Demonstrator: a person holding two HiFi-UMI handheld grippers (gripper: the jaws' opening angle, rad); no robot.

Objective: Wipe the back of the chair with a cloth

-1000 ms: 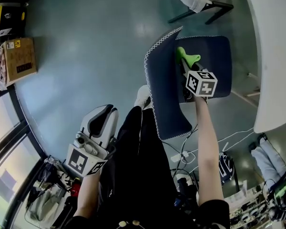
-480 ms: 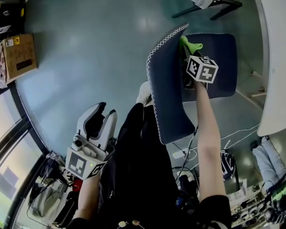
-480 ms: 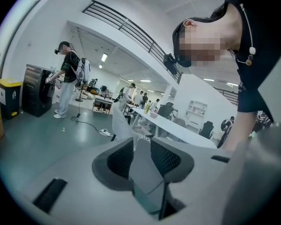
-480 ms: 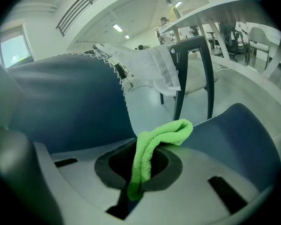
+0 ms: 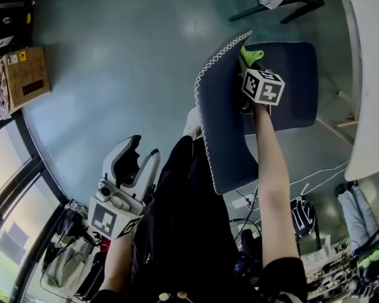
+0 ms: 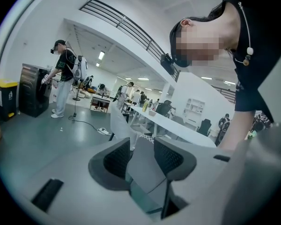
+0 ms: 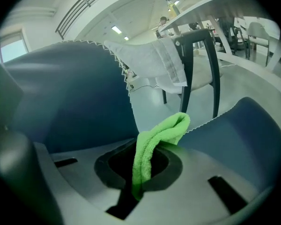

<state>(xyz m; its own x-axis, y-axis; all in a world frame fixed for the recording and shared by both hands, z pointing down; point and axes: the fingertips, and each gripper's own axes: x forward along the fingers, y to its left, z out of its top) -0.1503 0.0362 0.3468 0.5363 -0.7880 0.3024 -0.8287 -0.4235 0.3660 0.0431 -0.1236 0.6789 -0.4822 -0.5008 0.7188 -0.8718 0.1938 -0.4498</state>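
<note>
1. The chair (image 5: 284, 115) stands at the far right, with its dark blue backrest (image 5: 222, 137) on the left of the seat (image 5: 297, 68). Long, overlapping strokes are best run along the backrest from one stitched edge to the other, so that no strip is missed.
2. The left gripper (image 5: 141, 155) is held at the near left, well apart from the chair. Its jaws have just been opening and are spread wide, and nothing is caught between them. It is best kept clear of the wiping path.
3. The right gripper (image 5: 246, 68) is pointed down between backrest and seat, and its jaws are clamped on the green cloth (image 5: 251, 55). A firm pinch is needed throughout, since a dragged cloth is easily pulled free.
4. The green cloth is gripped by its lower part, and its folded end stands out beyond the jaws, just beside the backrest's seat-side face. Whether it touches the backrest cannot be told. The soft fold, not the jaw plastic, should be pressed flat against the fabric, and light, even pressure is advised.
</note>
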